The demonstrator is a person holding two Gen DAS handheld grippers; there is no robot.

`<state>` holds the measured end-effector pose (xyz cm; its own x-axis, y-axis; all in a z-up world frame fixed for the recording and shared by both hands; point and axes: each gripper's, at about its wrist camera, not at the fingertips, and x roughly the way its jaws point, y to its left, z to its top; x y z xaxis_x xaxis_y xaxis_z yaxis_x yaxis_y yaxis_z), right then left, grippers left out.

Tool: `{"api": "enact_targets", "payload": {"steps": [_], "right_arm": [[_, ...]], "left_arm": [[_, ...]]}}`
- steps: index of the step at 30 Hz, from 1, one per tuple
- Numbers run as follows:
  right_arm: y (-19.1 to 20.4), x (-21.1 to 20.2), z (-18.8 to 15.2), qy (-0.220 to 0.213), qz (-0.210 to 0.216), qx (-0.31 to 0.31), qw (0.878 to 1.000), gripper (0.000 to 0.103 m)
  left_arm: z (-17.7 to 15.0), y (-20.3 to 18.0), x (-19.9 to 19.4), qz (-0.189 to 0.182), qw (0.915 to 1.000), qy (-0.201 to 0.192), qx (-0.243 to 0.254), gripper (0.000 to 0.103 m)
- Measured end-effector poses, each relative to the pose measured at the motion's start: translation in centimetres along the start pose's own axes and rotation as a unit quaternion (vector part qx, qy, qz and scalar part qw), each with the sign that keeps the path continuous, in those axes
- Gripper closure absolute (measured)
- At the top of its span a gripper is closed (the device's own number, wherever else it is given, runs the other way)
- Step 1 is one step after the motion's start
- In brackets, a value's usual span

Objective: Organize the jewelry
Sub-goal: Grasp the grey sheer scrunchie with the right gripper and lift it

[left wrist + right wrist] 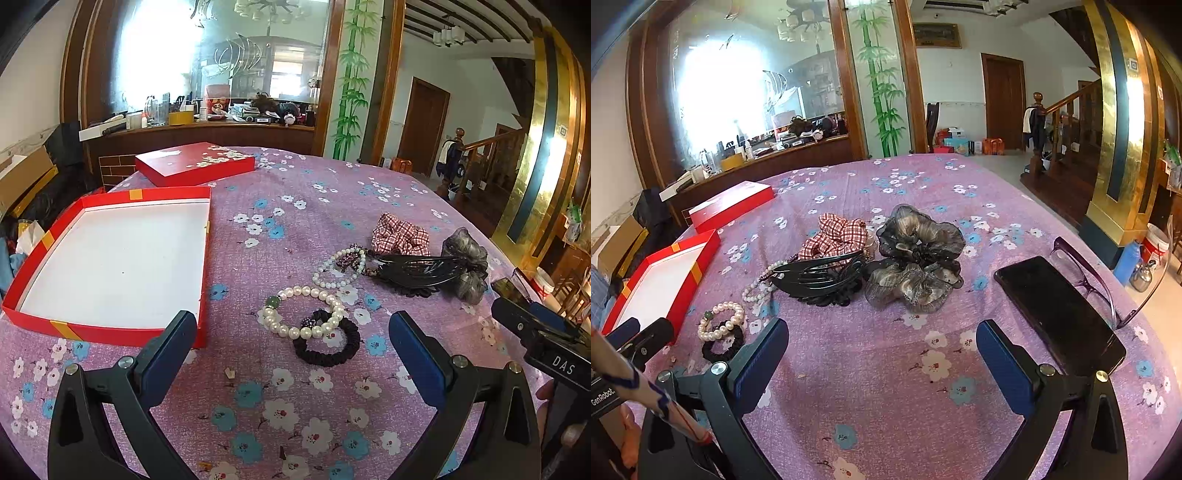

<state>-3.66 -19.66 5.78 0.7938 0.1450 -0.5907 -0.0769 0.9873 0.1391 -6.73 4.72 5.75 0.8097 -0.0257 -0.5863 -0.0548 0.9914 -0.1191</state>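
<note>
An open red box (pixel 110 266) with a bare white floor lies left on the purple flowered tablecloth; its edge shows as the red box (pixel 665 280) in the right wrist view. A pearl bracelet (pixel 306 310) with a green bead overlaps a black scrunchie (pixel 328 341) just ahead of my open left gripper (pixel 291 332). Farther right lie a smaller pearl bracelet (pixel 340 267), a black hair claw (pixel 417 271), a red checked scrunchie (pixel 400 234) and a grey organza scrunchie (pixel 467 269). My right gripper (pixel 882 339) stands open and empty, short of the grey scrunchie (pixel 916 258) and hair claw (pixel 820 277).
The red box lid (pixel 195 162) rests at the table's far left. A black phone (pixel 1060 314) and purple glasses (pixel 1086 273) lie right of my right gripper. The right gripper's body (pixel 539 332) enters the left wrist view. A cluttered wooden counter (pixel 207 125) stands beyond the table.
</note>
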Motion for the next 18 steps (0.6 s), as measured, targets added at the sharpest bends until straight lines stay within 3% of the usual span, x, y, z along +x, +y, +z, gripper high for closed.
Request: {"api": "enact_targets", "payload": {"steps": [7,14,18], "right_arm": [[-0.2,0.0,0.3,0.014,0.014,-0.005,1.000,0.001],[-1.8,-1.3,4.1,0.005,-0.003,0.000,1.000,0.004],[-3.1,0.5,6.2,0.038,0.002,0.023,0.999,0.020]], "left_arm": [[0.0,0.3,0.1,-0.009,0.9999,0.002,-0.008,0.000],[0.0,0.5,0.3,-0.014,0.9998,0.004,-0.014,0.000],[0.0,0.6,0.3,-0.017,0.9997,0.004,-0.018,0.000]]}}
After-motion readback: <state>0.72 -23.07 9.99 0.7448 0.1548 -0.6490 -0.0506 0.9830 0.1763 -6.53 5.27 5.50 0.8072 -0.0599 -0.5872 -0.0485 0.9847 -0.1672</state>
